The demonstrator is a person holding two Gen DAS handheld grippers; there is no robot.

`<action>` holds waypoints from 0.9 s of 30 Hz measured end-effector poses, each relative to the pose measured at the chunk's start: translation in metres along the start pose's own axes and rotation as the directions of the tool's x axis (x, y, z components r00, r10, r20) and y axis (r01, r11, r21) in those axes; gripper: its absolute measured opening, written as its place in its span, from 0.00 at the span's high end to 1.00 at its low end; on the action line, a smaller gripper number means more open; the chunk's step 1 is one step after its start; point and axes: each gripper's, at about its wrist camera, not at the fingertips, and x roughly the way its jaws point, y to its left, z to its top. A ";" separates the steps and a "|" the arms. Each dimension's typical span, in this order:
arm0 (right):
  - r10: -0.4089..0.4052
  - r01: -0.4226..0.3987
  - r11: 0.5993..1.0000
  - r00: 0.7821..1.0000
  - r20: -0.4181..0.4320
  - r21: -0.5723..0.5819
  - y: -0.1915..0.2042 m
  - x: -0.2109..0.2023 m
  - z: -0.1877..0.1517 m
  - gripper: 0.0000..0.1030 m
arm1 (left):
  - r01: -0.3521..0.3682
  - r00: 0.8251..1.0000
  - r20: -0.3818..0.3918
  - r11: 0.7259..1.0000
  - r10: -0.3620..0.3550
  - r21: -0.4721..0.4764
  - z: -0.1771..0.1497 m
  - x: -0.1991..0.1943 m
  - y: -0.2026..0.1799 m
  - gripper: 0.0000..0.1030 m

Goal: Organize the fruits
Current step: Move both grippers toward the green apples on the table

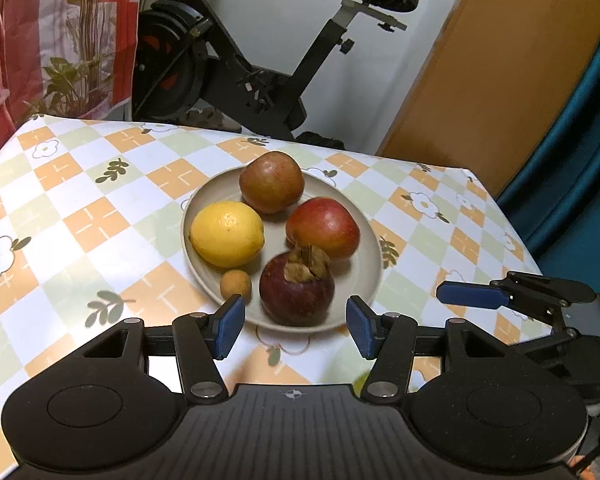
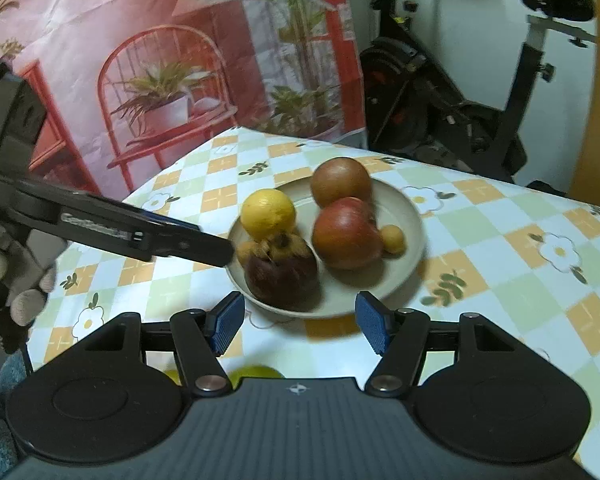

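A beige plate [image 1: 366,280] on the checked tablecloth holds a yellow lemon [image 1: 227,233], a brownish round fruit [image 1: 271,182], a red apple [image 1: 323,227], a dark mangosteen [image 1: 297,288] and a small tan longan [image 1: 236,285]. My left gripper [image 1: 296,326] hangs open just short of the plate's near rim, with nothing between its pads. In the right wrist view the same plate [image 2: 414,236] carries the lemon [image 2: 267,212], apple [image 2: 346,234] and mangosteen [image 2: 280,272]. My right gripper [image 2: 300,326] is open and empty, just short of the rim.
A green fruit [image 2: 256,372] peeks out under the right gripper's body. A gloved hand [image 2: 4,264] holds the left gripper at the left. Beyond the table's far edge stand an exercise bike [image 1: 236,64] and a printed backdrop [image 2: 160,60]. A wooden door [image 1: 500,80] is at the right.
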 end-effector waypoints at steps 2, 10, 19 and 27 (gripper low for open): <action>-0.003 0.003 1.000 1.000 0.014 0.016 -0.001 -0.007 -0.006 0.37 | 0.007 1.000 0.001 1.000 -0.007 0.011 -0.005 -0.005 -0.002 0.43; -0.026 0.025 1.000 0.998 0.049 0.013 0.013 -0.024 -0.025 0.37 | 0.018 1.000 0.005 0.998 -0.019 0.052 -0.026 -0.028 -0.010 0.44; -0.029 0.029 0.999 0.999 0.024 -0.016 0.038 -0.034 -0.048 0.37 | 0.003 1.000 0.024 0.998 -0.005 0.066 -0.054 -0.049 -0.023 0.44; -0.034 0.034 0.999 0.999 -0.010 -0.032 0.047 -0.039 -0.068 0.37 | 0.010 1.000 0.016 0.999 -0.011 0.031 -0.071 -0.050 -0.023 0.45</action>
